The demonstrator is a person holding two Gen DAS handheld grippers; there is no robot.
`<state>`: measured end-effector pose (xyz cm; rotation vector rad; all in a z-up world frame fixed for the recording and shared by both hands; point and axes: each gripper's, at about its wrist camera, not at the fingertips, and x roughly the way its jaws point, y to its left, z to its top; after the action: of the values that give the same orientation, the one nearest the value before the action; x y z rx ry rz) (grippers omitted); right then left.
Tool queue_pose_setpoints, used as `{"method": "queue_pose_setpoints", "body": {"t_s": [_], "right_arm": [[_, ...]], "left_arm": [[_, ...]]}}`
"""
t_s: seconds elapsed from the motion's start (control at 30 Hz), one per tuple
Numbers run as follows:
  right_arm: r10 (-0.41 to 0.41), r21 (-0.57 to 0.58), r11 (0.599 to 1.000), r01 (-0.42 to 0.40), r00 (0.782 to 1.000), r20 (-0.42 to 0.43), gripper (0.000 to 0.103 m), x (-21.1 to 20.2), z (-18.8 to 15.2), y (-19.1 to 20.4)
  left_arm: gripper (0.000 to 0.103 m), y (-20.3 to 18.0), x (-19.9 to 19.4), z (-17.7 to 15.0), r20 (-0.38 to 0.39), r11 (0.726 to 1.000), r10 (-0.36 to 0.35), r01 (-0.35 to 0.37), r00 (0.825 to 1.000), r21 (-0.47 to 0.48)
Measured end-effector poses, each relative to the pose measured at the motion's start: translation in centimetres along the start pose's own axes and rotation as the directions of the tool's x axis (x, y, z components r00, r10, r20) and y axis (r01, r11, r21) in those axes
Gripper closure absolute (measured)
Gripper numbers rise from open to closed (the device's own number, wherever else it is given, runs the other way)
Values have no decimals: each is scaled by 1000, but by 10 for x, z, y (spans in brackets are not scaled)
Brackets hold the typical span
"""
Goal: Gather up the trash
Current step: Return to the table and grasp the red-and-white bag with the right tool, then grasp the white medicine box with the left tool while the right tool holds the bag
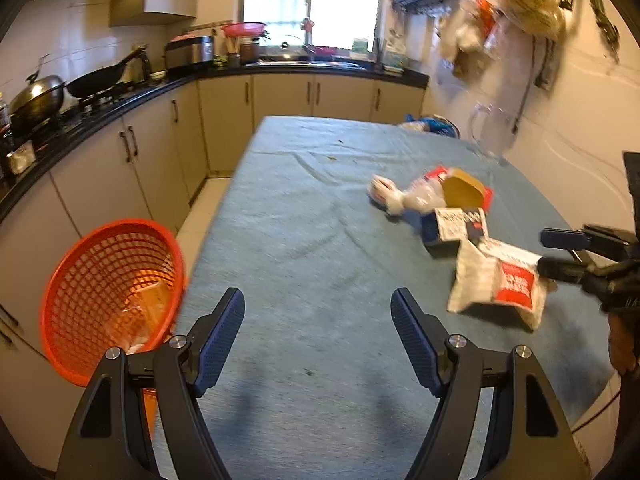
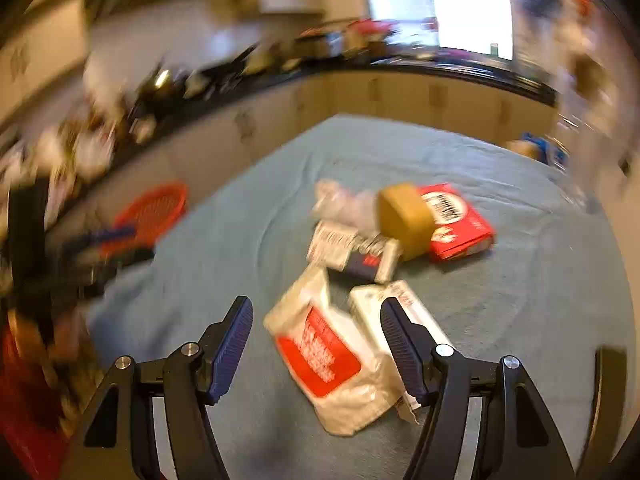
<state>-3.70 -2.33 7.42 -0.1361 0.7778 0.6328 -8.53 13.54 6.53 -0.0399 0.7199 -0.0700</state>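
Note:
My left gripper [image 1: 318, 300] stands open over the blue-grey tablecloth [image 1: 304, 220], nothing between its fingers. An orange mesh basket [image 1: 112, 292] sits off the table's left edge with some wrappers inside. Trash lies at the right: a white-and-red bag [image 1: 496, 284], a blue-and-white box [image 1: 460, 226], brown cardboard [image 1: 464, 190] and crumpled plastic [image 1: 400, 196]. My right gripper [image 2: 316, 304] is open just above the white-and-red bag [image 2: 324, 352], beside a white carton [image 2: 372, 304], pads not pressing on either. A red box [image 2: 456, 220] lies behind the brown cardboard [image 2: 406, 216].
A black counter [image 1: 120, 100] with a wok, lidded pot and rice cooker runs along the left and back. A blue bag [image 1: 436, 124] and a clear pitcher [image 1: 488, 128] stand at the table's far right. Bags hang on the right wall [image 1: 520, 4].

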Motion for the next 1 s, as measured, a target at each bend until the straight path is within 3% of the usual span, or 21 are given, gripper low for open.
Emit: {"method": "queue_pose_setpoints", "body": {"t_s": [0.1, 0.23, 0.4, 0.47, 0.5, 0.73, 0.83, 1.0], "right_arm": [[-13, -123, 992, 6, 998, -55, 32, 15, -2, 18], [-94, -245, 967, 66, 990, -106, 32, 38, 0, 30], [-200, -403, 908, 120, 966, -165, 34, 59, -11, 42], [-245, -429, 890, 154, 955, -166, 46, 61, -17, 43], [-253, -432, 887, 163, 954, -160, 47, 59, -18, 43], [-182, -270, 950, 157, 981, -69, 50, 16, -21, 21], [-136, -72, 988, 136, 991, 2, 49, -14, -19, -13], [-126, 127, 985, 115, 988, 90, 49, -50, -22, -49]], "left_arm": [[28, -7, 3, -2, -7, 1000, 1, -1, 1000, 24], [28, -12, 4, -3, -8, 999, 4, -4, 1000, 35], [28, -11, 3, -6, -15, 999, 2, -2, 1000, 45], [28, -12, 4, -6, -15, 999, 2, -1, 1000, 53], [28, -12, 5, -6, -19, 998, -2, 3, 1000, 57], [28, -31, 14, -2, -68, 992, -94, 99, 993, 81], [28, -42, 20, 3, -103, 985, -151, 159, 983, 68], [28, -67, 34, 23, -128, 964, -240, 251, 962, 81]]}}
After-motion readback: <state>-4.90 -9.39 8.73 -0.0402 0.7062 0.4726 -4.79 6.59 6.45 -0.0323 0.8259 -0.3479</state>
